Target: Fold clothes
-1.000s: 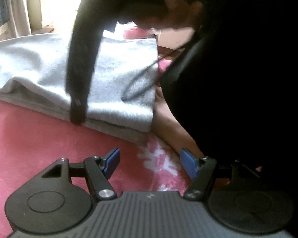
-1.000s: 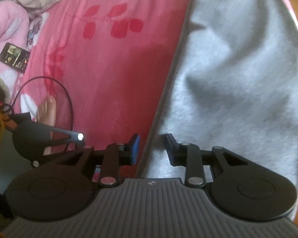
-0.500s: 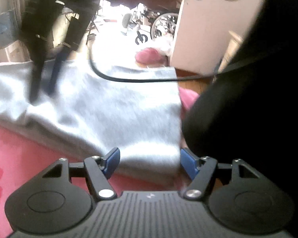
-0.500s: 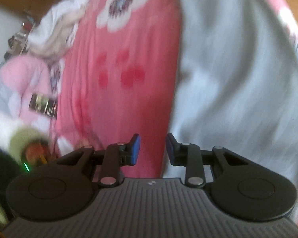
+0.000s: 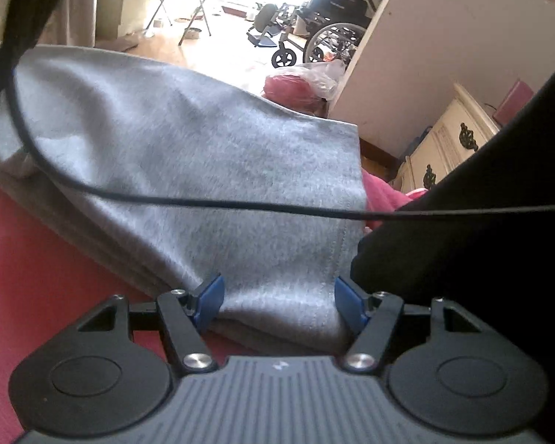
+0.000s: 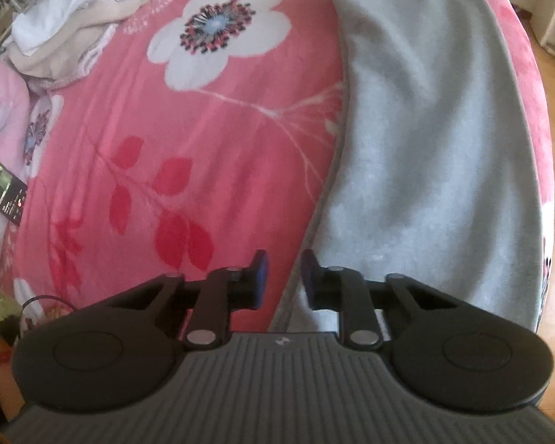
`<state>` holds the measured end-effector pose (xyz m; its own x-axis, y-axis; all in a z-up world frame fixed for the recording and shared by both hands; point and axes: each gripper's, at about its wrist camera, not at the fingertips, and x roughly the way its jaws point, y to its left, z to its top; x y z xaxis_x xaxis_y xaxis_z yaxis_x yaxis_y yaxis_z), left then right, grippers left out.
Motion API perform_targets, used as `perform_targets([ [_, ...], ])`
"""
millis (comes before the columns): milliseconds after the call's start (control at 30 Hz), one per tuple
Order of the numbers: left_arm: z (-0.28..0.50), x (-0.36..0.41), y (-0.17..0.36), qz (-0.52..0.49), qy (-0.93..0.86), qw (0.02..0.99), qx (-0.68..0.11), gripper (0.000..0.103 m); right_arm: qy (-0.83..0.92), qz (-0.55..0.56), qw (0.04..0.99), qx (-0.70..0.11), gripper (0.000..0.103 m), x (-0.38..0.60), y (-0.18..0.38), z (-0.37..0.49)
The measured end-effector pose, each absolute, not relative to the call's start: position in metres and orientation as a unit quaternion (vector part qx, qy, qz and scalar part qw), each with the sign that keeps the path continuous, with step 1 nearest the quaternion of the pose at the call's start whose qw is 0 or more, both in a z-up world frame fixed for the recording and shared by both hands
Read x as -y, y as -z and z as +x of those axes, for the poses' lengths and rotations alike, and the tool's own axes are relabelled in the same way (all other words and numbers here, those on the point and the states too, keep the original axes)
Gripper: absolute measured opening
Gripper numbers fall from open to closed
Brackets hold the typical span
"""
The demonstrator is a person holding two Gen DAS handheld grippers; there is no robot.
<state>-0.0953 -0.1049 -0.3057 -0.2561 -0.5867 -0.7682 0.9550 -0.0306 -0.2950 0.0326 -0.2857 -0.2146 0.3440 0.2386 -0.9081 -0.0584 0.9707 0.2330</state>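
Observation:
A grey fleece garment (image 5: 211, 170) lies folded lengthwise on a pink flowered blanket (image 6: 188, 155). My left gripper (image 5: 277, 301) is open, low over the blanket, with the garment's near corner between its blue pads (image 5: 210, 296). In the right wrist view the same garment (image 6: 425, 140) stretches away along the bed's right side. My right gripper (image 6: 282, 277) is open with a narrow gap, above the garment's left edge near its close end. It holds nothing.
A black cable (image 5: 203, 199) hangs across the left wrist view. A heap of white and beige clothes (image 6: 66, 26) lies at the bed's far left, with a phone (image 6: 2, 188) on a pink pillow. A cream dresser (image 5: 451, 140) and a wheelchair (image 5: 325, 26) stand beyond the bed.
My left gripper has moved forward onto the garment's corner, which now sits between its pads. My right gripper has risen and tilted, showing more of the bed. Both stay open.

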Motion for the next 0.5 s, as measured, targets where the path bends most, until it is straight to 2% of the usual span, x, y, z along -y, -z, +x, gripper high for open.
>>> perform_targets([
  [233,-0.099,0.102,0.308,0.231,0.683,0.556,-0.412,0.067,-0.061,0.097,0.803,-0.585,0.012,0.307,0.241,0.033],
  [367,-0.104,0.104,0.312,0.236,0.687,0.553,-0.408,0.067,-0.051,0.146,0.827,-0.54,0.012,0.325,0.272,0.073],
  [500,-0.1,0.104,0.312,0.23,0.689,0.549,-0.414,0.067,-0.032,0.165,0.851,-0.498,0.013,0.343,0.259,0.091],
])
